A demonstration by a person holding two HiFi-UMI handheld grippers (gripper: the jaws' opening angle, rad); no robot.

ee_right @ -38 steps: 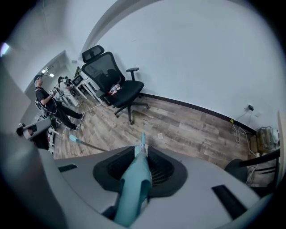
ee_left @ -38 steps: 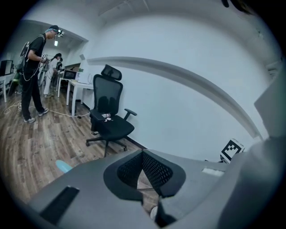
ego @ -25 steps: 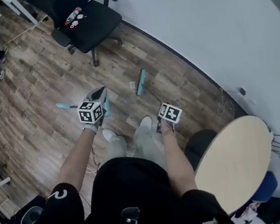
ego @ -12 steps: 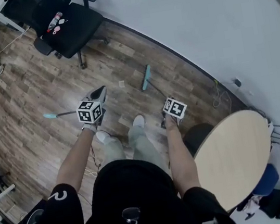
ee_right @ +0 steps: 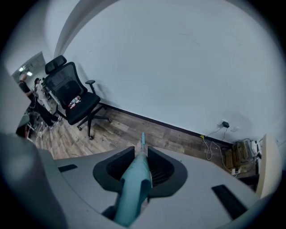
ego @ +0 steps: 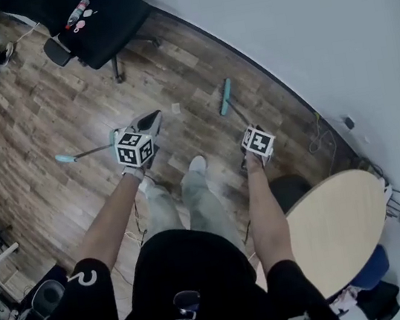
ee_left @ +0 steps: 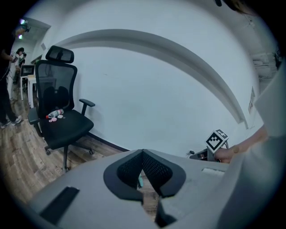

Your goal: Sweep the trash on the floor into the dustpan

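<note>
Down by the wall, the teal broom (ego: 226,97) touches the wooden floor (ego: 41,105) — my right tool (ee_right: 142,155) is clenched on its handle. My left tool (ee_left: 143,156), pinched shut, carries the grey dustpan (ego: 150,122) — a pale scrap (ego: 175,108) lies just beside it.

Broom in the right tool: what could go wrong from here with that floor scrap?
1. The broom head is apart from the pale scrap; a hard stroke might flick it past the left tool and its dustpan handle.
2. Cables lie by the wall; a wide swing of the broom handle in the right tool could snag them.
3. The round table stands close beside the person's right arm.
</note>
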